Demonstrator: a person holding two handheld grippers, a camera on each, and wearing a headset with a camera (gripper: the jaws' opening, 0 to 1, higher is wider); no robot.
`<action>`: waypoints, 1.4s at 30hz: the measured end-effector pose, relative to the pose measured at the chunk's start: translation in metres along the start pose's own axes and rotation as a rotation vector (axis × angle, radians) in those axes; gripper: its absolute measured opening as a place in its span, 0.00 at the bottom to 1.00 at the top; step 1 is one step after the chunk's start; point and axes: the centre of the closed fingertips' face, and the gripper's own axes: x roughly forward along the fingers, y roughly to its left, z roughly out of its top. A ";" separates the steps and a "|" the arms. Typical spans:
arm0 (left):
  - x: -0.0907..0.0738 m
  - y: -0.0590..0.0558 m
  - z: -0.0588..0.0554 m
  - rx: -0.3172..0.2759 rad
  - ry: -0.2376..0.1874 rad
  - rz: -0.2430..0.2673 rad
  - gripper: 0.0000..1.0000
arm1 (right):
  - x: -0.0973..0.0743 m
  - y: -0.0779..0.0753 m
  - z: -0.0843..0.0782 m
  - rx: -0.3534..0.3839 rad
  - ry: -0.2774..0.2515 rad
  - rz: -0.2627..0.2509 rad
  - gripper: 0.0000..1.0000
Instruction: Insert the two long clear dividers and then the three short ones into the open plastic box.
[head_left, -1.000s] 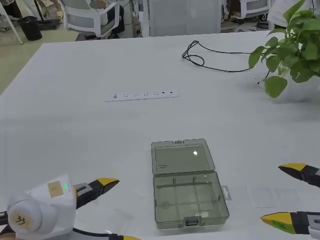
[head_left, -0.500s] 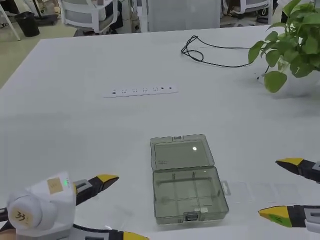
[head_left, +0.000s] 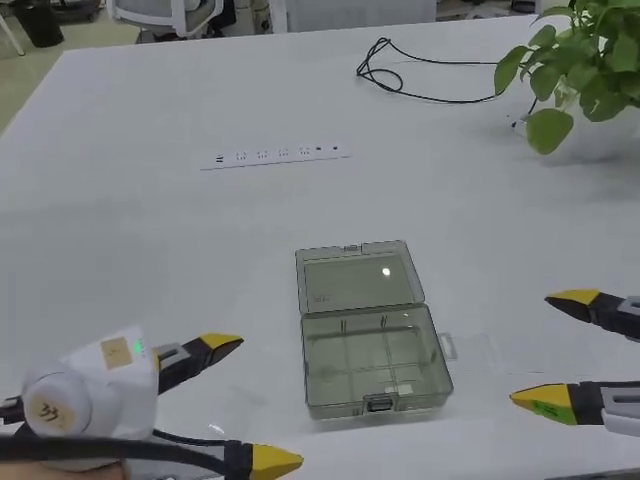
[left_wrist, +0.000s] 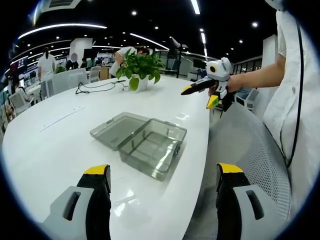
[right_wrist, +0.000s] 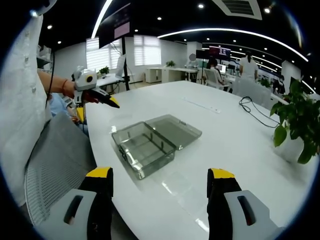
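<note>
White table (head_left: 120, 240), plastic box (head_left: 358, 280), left gripper (head_left: 270, 402), right gripper (head_left: 530, 349), fingers (head_left: 215, 346) spread wide, holding nothing.

I can barely make out the clear dividers (head_left: 505, 352) right of the box (head_left: 330, 407); I can't count them.

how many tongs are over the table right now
2. The left tongs hang open at the near-left edge of the table, left of the open plastic box. The right tongs hang open on the box's right side. Both are empty.
</note>
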 end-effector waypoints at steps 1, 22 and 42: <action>0.000 0.000 0.000 0.000 0.000 -0.001 0.89 | 0.000 0.000 0.000 0.002 0.001 0.001 0.77; -0.023 0.036 -0.008 -0.042 0.022 0.116 0.84 | 0.003 0.000 0.001 0.013 -0.009 0.000 0.76; -0.062 0.099 -0.047 -0.167 0.175 0.334 0.66 | 0.003 0.000 0.004 0.018 -0.015 -0.002 0.75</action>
